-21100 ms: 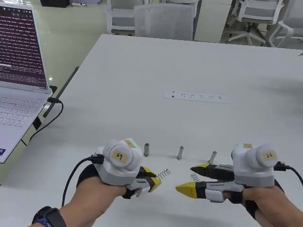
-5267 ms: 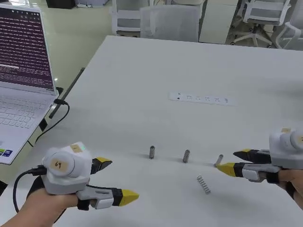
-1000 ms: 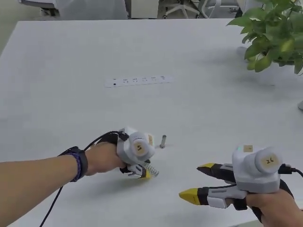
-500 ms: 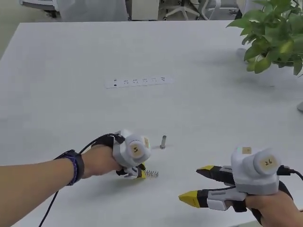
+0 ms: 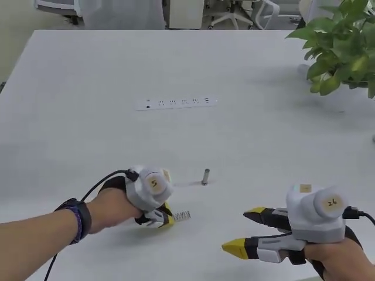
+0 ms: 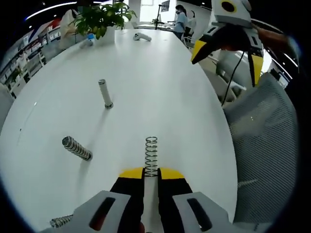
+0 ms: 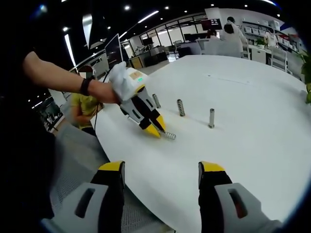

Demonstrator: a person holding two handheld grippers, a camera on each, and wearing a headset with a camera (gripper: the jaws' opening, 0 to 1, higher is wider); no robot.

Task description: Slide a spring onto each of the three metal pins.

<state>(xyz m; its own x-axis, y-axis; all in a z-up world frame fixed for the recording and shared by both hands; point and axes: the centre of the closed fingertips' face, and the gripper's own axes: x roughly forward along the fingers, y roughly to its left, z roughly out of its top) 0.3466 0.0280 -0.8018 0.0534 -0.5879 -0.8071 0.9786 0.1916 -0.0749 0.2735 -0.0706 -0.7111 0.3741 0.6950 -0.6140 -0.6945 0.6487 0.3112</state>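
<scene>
Big white table (image 5: 176,58) in an open office, plant (image 5: 340,41) at its far edge. Thin coiled spring (image 6: 151,153) lies flat, one end pinched in the closed left gripper (image 6: 151,173), with a bare pin (image 6: 104,93) ahead of the tips. The right gripper (image 7: 162,167) gapes wide, empty.

Bright, even overhead light, soft faint shadows; both gripper views bend at their edges.

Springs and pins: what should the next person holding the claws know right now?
Left claw: shut on one end of the last spring, low over the table.
Right claw: open and empty.
Done: first sprung pin and second sprung pin each wear a spring.
Left: slide the held spring onto the bare pin.
</scene>
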